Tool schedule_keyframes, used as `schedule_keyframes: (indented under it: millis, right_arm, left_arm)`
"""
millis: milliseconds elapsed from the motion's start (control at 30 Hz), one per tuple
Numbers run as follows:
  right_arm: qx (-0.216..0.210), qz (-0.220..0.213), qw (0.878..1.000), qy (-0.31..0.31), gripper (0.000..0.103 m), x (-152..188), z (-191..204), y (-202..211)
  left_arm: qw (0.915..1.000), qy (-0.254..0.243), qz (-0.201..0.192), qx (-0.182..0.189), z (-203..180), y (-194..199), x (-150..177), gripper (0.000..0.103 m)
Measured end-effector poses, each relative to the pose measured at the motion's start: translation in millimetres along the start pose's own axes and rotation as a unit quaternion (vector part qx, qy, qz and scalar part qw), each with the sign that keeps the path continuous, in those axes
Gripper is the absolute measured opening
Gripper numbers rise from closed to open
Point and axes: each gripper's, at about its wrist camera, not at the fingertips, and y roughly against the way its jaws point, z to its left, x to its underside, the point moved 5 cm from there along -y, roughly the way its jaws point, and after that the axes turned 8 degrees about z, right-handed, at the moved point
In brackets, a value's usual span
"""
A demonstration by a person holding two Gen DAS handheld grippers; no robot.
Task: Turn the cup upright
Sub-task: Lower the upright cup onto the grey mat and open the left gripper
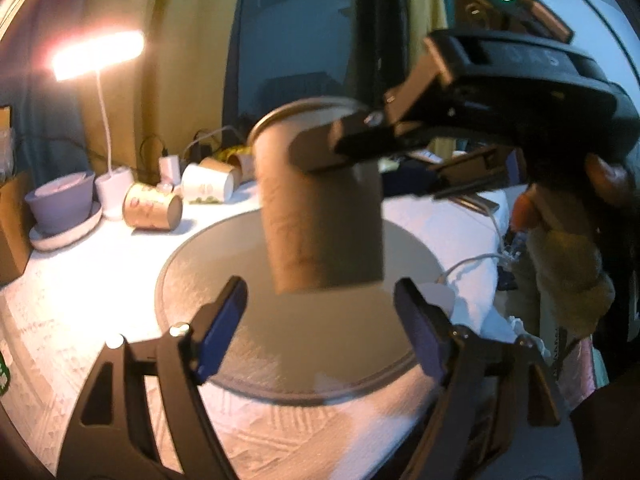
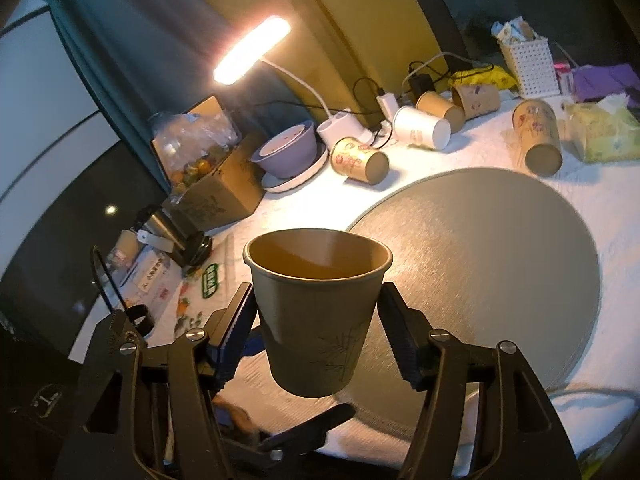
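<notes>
The right gripper [image 2: 318, 312] is clamped on the brown paper cup [image 2: 316, 312], one finger pressed to each side of its wall, and holds it in the air with the mouth up, only slightly tilted; a faint bamboo sketch shows on its lower side. From the left wrist view the same cup [image 1: 320, 208] hangs above the round grey mat [image 1: 300, 320], with the right gripper [image 1: 340, 148] reaching in from the right and a finger [image 1: 320, 148] laid across the cup's upper wall. The left gripper [image 1: 320, 320] has its fingers spread apart with nothing between them, low in front of the cup and not touching it. The mat lies on the white patterned cloth covering the table [image 2: 608, 208]. Toward the table's far edge several other paper cups lie on their sides: a floral one [image 2: 358, 160], a white one [image 2: 422, 127], and another floral one [image 2: 538, 142] near the mat's far rim. A lit desk lamp [image 2: 252, 50] stands behind a lilac bowl [image 2: 286, 152] on a saucer, beside a cardboard box [image 2: 218, 184] at the table's left edge.
</notes>
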Motion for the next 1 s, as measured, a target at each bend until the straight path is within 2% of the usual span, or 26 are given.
schedule_keyframes:
  millis: [267,433,533,733,1000]
  right_arm:
    - [0.121,-0.03,0.992,0.036,0.066,-19.2,-20.4,-8.4]
    - [0.202,-0.041,0.976,0.066,0.066,-25.7,-36.3,-23.4]
    - [0.222,-0.049,0.971,0.079,0.066,-28.6,-41.2,-34.1]
    - [0.258,-0.046,0.958,0.114,0.066,-31.9,-43.4,-61.9]
    - [0.273,-0.044,0.954,0.114,0.066,-26.3,-48.7,-71.5]
  left_arm:
    - [0.9969,0.056,0.049,-0.024,34.5,-5.5,1.8,0.077]
    - [0.9945,0.082,0.048,-0.044,56.2,-3.7,-2.5,0.077]
    - [0.9923,0.101,0.053,-0.048,69.3,-8.7,-3.1,0.077]
    - [0.9876,0.139,0.069,-0.027,83.6,-16.8,1.3,0.077]
    - [0.9819,0.17,0.082,-0.018,92.7,-22.3,3.7,0.077]
